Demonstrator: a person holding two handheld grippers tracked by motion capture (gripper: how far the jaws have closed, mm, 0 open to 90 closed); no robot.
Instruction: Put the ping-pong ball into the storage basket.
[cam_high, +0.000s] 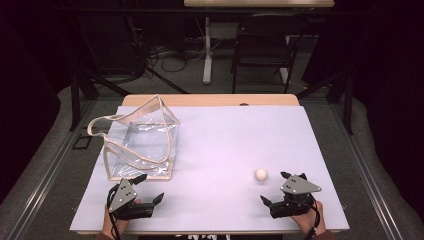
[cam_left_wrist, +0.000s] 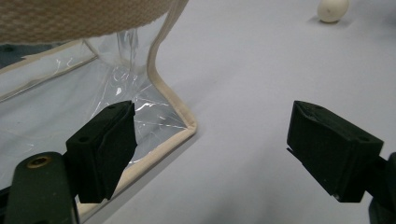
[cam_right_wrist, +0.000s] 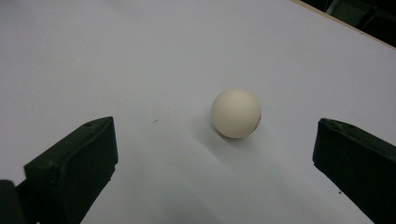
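Small cream-white round ball dead ahead of right gripper, between its wide-apart jaws, untouched. Left gripper jaws apart, farther off, beside clear plastic tote bag.

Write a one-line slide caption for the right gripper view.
The open right tool faces a cream ball resting on the pale table, jaws apart on either side.

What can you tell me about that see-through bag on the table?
The clear bag looks like glossy, creased plastic, edged with cream woven trim, with matching strap handles. It looks empty and sits open at the table's left side, sagging unevenly. The left gripper is open at its near corner, without gripping it.
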